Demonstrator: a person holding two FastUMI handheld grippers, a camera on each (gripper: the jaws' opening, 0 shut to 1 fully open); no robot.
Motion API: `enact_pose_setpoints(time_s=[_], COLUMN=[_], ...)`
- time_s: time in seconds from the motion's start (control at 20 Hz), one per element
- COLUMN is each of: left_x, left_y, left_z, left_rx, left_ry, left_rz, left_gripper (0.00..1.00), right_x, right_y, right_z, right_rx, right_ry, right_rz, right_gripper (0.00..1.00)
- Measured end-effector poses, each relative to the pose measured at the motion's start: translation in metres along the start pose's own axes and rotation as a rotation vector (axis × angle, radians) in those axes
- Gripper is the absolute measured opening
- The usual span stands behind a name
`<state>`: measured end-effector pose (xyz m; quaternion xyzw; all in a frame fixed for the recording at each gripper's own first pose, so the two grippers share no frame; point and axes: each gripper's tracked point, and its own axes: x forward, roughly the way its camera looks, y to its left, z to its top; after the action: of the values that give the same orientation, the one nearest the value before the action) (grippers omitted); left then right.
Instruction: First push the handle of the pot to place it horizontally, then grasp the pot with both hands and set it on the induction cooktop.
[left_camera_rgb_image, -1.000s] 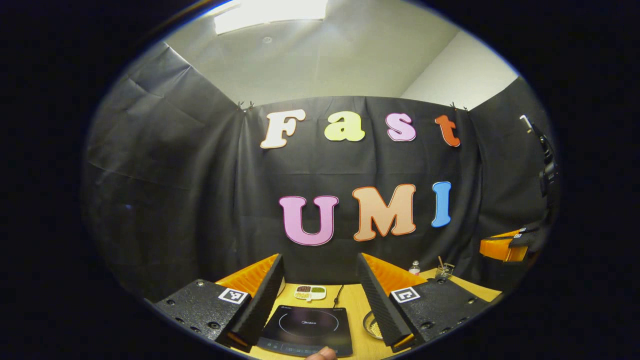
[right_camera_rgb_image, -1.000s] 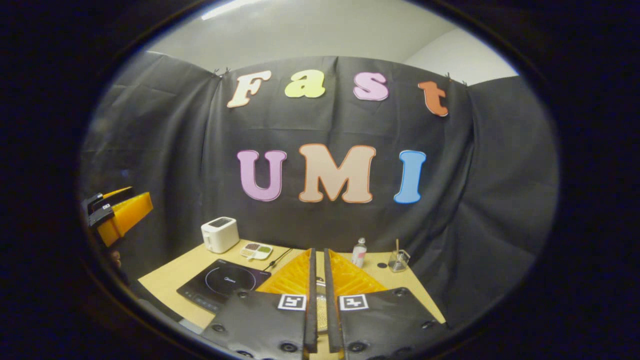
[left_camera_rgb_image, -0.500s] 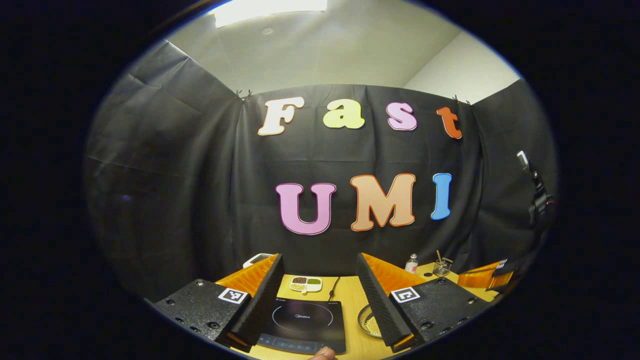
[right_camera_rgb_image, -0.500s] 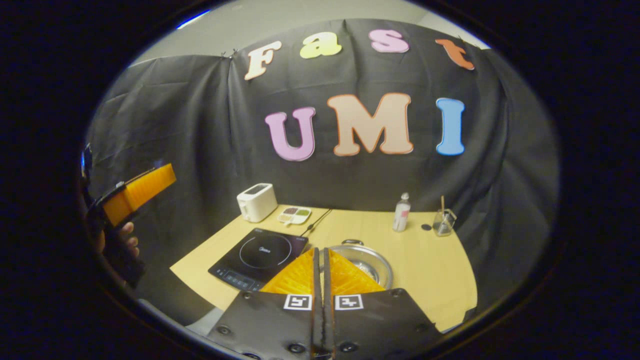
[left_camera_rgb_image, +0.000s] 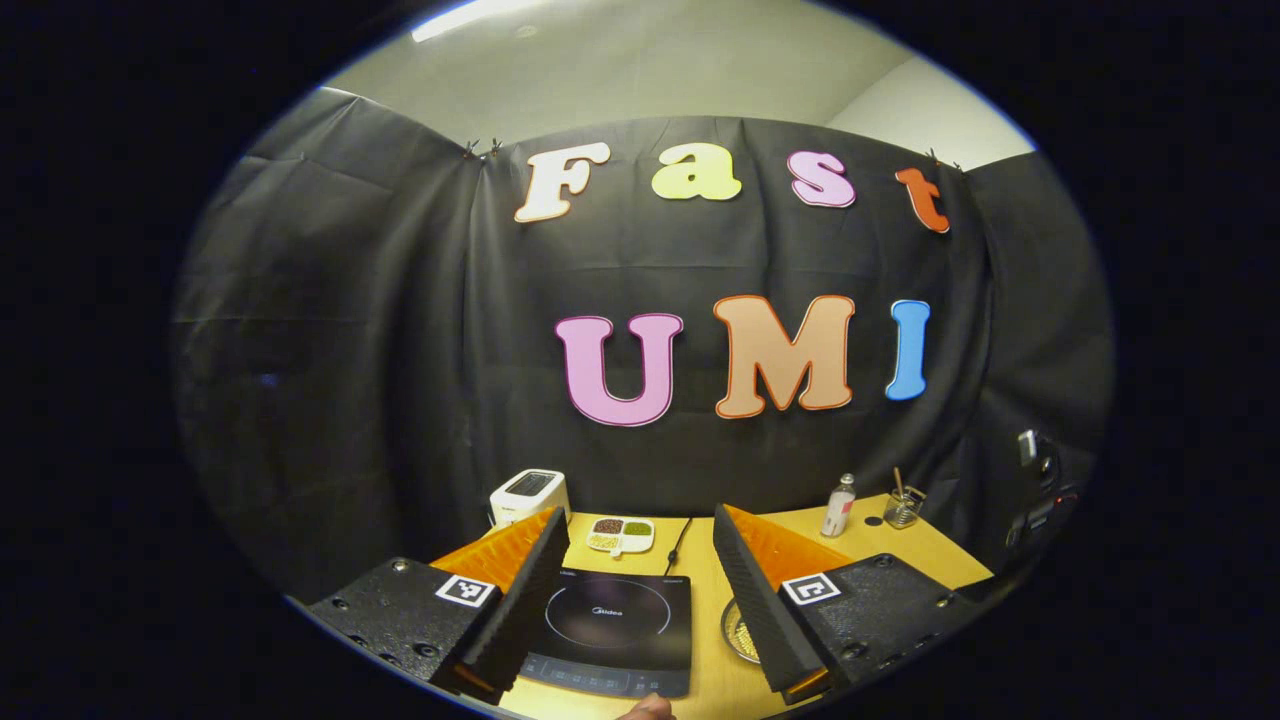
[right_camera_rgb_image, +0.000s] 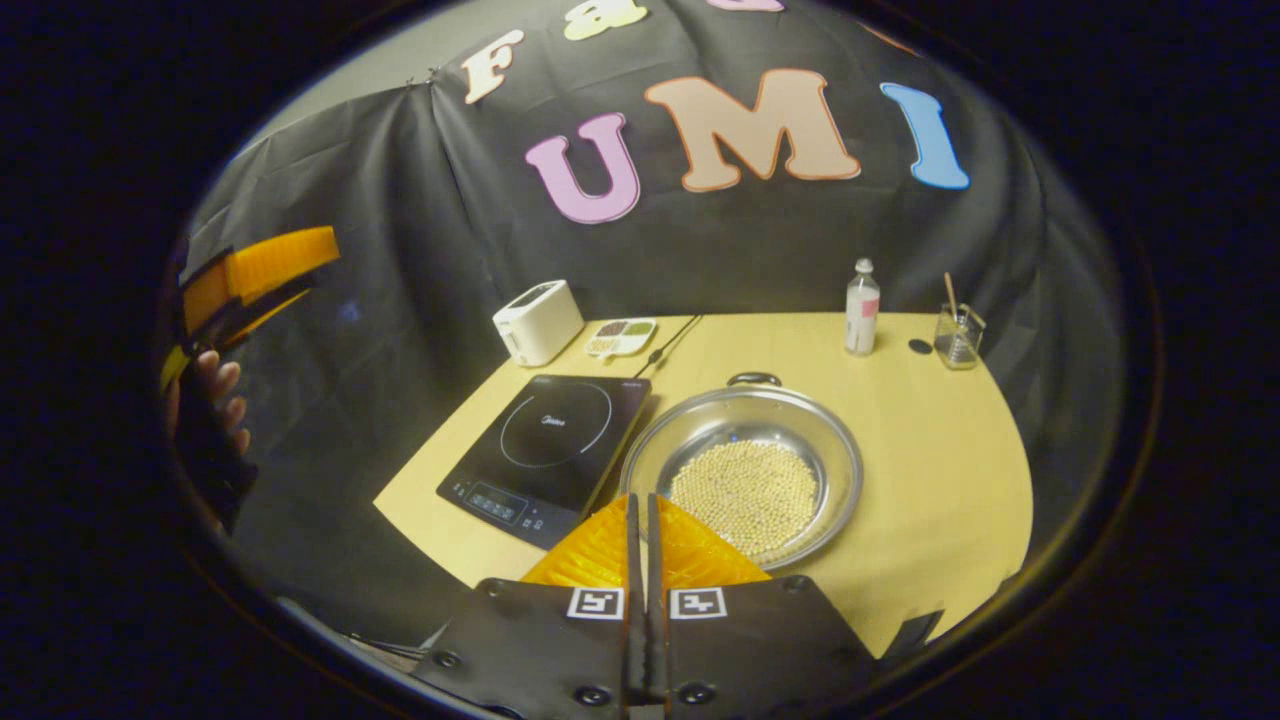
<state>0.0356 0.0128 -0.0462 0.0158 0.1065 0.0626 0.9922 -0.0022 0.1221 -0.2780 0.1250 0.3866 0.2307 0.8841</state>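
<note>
Right gripper (right_camera_rgb_image: 640, 520) — fingers pressed together, empty — has pitched down over the last second, so the pot (right_camera_rgb_image: 752, 470) now shows mid-frame on the desk (right_camera_rgb_image: 930, 470), beside the cooktop (right_camera_rgb_image: 548, 442). Left gripper (left_camera_rgb_image: 635, 590), wide open, holds nothing. Handle push pending.

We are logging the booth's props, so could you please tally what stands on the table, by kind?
Cooktop: 1
Pot: 1
Toaster: 1
Divided dish: 1
Bottle: 1
Glass: 1
Small dark disc: 1
Total: 7
</note>
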Motion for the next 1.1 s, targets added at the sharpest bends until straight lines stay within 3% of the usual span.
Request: enact_pose_setpoints(time_s=[0.15, 0.45, 0.75, 1.1], left_x=[0.004, 0.030, 0.051, 0.063], left_y=[0.001, 0.019, 0.043, 0.039], left_z=[-0.001, -0.019, -0.019, -0.028], left_rx=[0.025, -0.037, 0.084, 0.068], left_ry=[0.008, 0.027, -0.056, -0.075], left_rz=[0.011, -0.036, -0.203, -0.384], left_gripper=[0.89, 0.91, 0.91, 0.91], right_x=[0.018, 0.039, 0.070, 0.088], right_y=[-0.003, -0.005, 0.004, 0.001], right_z=[-0.017, -0.056, -0.092, -0.131], right_rx=[0.018, 0.006, 0.112, 0.167], right_ry=[0.054, 0.189, 0.269, 0.355], right_rz=[0.018, -0.037, -0.201, -0.335], right_gripper=[0.03, 0.03, 0.03, 0.03])
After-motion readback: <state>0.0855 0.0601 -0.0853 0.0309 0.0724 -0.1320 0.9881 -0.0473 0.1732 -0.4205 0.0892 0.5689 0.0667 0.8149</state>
